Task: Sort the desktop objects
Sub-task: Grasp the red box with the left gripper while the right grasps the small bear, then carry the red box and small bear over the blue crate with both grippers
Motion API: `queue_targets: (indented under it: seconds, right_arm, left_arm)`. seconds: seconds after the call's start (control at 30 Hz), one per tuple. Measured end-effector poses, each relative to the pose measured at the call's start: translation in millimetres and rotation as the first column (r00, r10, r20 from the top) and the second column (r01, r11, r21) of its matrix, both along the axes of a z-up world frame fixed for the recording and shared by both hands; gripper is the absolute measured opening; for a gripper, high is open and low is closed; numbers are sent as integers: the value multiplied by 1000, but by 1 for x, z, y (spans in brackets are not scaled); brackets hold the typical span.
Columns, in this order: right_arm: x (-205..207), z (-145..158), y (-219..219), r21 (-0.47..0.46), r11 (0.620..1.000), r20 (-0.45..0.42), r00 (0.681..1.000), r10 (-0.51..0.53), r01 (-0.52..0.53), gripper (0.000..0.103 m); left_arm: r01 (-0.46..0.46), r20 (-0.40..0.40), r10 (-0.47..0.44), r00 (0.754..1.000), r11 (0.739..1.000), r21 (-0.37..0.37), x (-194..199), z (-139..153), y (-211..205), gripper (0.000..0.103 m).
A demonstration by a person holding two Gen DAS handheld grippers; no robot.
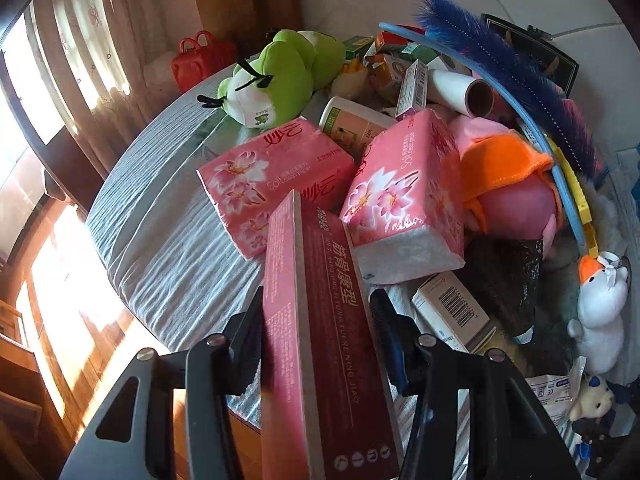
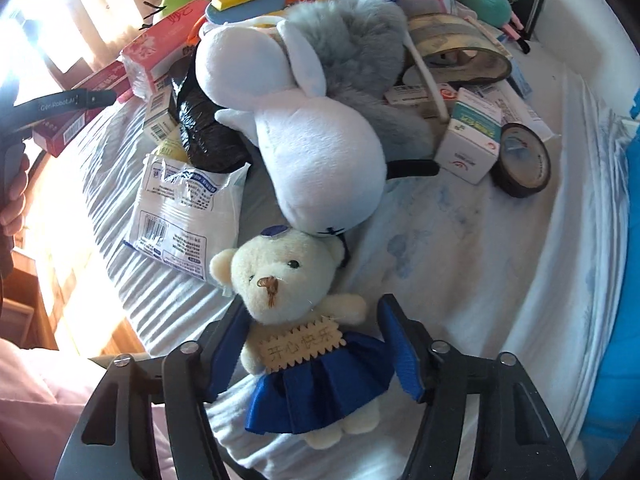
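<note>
A long red box [image 1: 320, 320] with white print stands tilted between the fingers of my left gripper [image 1: 316, 320], and both pads press on its sides. The box's far end reaches over two pink tissue packs [image 1: 272, 176]. In the right wrist view a small cream teddy bear [image 2: 288, 276] in a blue dress lies on the white cloth. My right gripper [image 2: 314, 312] straddles its body, one pad against its arm and the other against the dress. The left gripper's body [image 2: 60, 100] and the red box [image 2: 60, 132] show at the left edge there.
The round table [image 1: 160, 248] is piled with a green plush [image 1: 276, 76], an orange-and-pink plush [image 1: 508, 184], a blue feather duster [image 1: 500, 60], medicine boxes [image 2: 472, 136], tape rolls [image 2: 524, 160], a white plush [image 2: 320, 152] and a mask packet [image 2: 184, 216]. The table edge and wooden floor lie at the left.
</note>
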State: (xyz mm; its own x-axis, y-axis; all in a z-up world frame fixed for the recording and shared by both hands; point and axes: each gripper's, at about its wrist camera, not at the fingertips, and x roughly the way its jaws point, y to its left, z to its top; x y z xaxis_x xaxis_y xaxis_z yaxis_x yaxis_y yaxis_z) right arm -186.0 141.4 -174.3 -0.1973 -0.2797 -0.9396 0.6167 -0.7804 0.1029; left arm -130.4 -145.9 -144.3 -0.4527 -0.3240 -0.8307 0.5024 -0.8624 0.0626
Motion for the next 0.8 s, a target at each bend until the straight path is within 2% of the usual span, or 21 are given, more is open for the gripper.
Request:
queue_targets:
  seconds: [0.07, 0.1, 0.13, 0.23, 0.37, 0.47, 0.57, 0.63, 0.8]
  right_arm:
    - [3, 0, -4, 15, 1000, -18, 1000, 9, -9, 49]
    - [4, 3, -4, 9, 1000, -19, 1000, 8, -8, 46]
    - [5, 8, -2, -4, 1000, -24, 1000, 0, 0, 43]
    - [5, 33, 9, -57, 998, -58, 998, -34, 31, 41]
    - [3, 63, 20, -70, 995, -138, 987, -82, 73, 41]
    - [-5, 64, 27, -37, 991, -160, 978, -132, 128, 40]
    - [-6, 59, 40, -53, 982, -147, 971, -189, 183, 40]
    - [-3, 70, 44, -69, 977, -176, 961, -212, 202, 40]
    - [-11, 108, 44, -127, 969, -269, 933, -240, 213, 40]
  left_arm:
    - [4, -17, -5, 1000, 1000, -21, -2, 8, 1, 45]
    - [9, -31, -10, 999, 1000, -26, -3, 13, 2, 31]
    - [17, -38, -18, 999, 1000, -26, -4, 18, 4, 25]
    - [41, -54, -42, 998, 999, -9, -10, 24, 5, 25]
    - [39, -27, -39, 999, 999, 7, -17, 13, 1, 25]
    - [41, 9, -42, 999, 998, 44, -20, -1, -7, 24]
    - [34, -14, -34, 999, 998, 46, -15, 2, -9, 24]
    - [32, -40, -31, 999, 999, 28, -12, 12, -8, 24]
    - [82, -125, -93, 988, 993, -90, -11, 58, 9, 24]
